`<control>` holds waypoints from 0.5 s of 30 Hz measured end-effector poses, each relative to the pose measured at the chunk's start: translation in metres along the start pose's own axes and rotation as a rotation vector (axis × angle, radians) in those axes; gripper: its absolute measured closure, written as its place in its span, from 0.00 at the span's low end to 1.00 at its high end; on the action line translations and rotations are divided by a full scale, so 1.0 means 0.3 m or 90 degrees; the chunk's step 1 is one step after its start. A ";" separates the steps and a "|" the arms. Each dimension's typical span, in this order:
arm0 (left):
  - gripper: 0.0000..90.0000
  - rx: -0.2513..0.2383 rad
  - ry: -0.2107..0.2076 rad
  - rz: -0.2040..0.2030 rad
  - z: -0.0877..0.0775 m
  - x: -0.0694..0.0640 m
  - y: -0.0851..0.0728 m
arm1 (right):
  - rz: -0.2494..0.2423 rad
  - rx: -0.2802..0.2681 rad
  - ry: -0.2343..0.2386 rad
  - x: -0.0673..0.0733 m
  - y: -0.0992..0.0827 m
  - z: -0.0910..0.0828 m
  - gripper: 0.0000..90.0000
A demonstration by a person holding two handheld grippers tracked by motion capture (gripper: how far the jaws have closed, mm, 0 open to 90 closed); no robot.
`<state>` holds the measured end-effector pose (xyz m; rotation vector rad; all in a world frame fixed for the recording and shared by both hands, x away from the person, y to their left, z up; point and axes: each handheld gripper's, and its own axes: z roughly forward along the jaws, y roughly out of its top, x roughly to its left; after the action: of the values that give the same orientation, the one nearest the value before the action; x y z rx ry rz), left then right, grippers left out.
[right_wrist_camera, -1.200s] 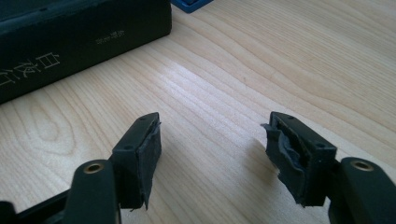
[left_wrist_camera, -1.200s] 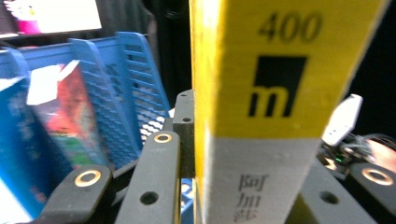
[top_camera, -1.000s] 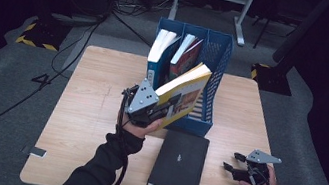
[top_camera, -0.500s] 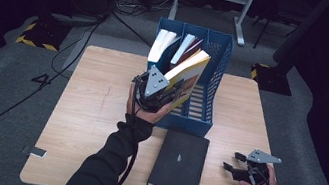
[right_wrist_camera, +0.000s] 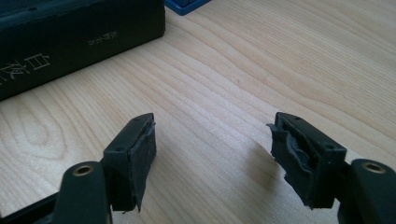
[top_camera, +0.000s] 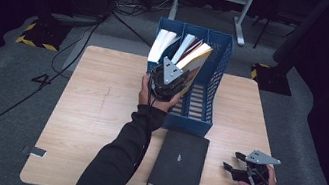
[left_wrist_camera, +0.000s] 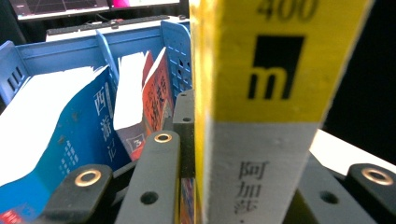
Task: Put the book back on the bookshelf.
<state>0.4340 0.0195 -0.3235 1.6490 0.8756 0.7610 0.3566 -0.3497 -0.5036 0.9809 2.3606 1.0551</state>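
Book (left_wrist_camera: 261, 93), yellow-spined, sits clamped in the left gripper (top_camera: 170, 81) over the blue rack (top_camera: 198, 118). At four o'clock the right gripper (right_wrist_camera: 212, 158) gapes empty above the table (right_wrist_camera: 243, 70), a black book (top_camera: 178, 165) beside it.

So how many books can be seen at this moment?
4: a blue-covered book and an orange-covered book standing in the blue file rack, a yellow-spined book clamped in the left gripper at the rack, and a black book flat on the table. Others may be hidden.

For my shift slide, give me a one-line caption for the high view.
Left gripper lowers a yellow-spined book into the blue file rack; a black book lies on the table.
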 end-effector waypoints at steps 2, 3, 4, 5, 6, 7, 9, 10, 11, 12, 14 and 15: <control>0.84 0.004 0.005 -0.001 0.015 -0.004 0.006 | -0.001 -0.001 0.000 0.001 -0.001 0.000 0.35; 0.84 0.007 0.010 -0.001 0.024 -0.007 0.009 | -0.001 -0.002 0.000 0.001 -0.001 -0.001 0.35; 0.84 0.011 0.014 0.002 0.036 -0.008 0.013 | -0.001 -0.001 0.001 0.000 -0.001 -0.001 0.35; 0.84 0.012 0.017 0.001 0.047 -0.010 0.016 | -0.001 -0.001 0.000 0.000 -0.001 -0.001 0.35; 0.84 0.014 0.022 -0.001 0.058 -0.012 0.019 | -0.001 -0.003 0.000 0.001 -0.001 0.000 0.35; 0.84 0.017 0.025 -0.002 0.069 -0.013 0.023 | -0.002 -0.002 -0.002 0.002 -0.001 -0.001 0.35; 0.84 0.019 0.028 0.002 0.090 -0.016 0.029 | -0.006 -0.003 -0.002 0.002 -0.001 -0.001 0.35; 0.84 0.018 0.034 0.002 0.104 -0.019 0.034 | -0.006 -0.003 -0.001 0.003 -0.001 -0.002 0.36; 0.84 0.018 0.038 0.001 0.112 -0.020 0.037 | -0.008 -0.003 -0.001 0.004 -0.002 -0.002 0.36; 0.84 0.017 0.047 -0.001 0.124 -0.019 0.041 | -0.009 -0.004 -0.001 0.004 -0.002 -0.002 0.36; 0.84 0.011 0.054 -0.009 0.141 -0.015 0.047 | -0.007 -0.003 0.000 0.003 -0.002 -0.002 0.36; 0.84 0.004 0.059 -0.016 0.153 -0.009 0.050 | -0.008 -0.004 0.000 0.003 -0.002 -0.002 0.36</control>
<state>0.4733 -0.0084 -0.3196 1.6154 0.9631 0.8235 0.3555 -0.3496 -0.5037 0.9630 2.3598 1.0575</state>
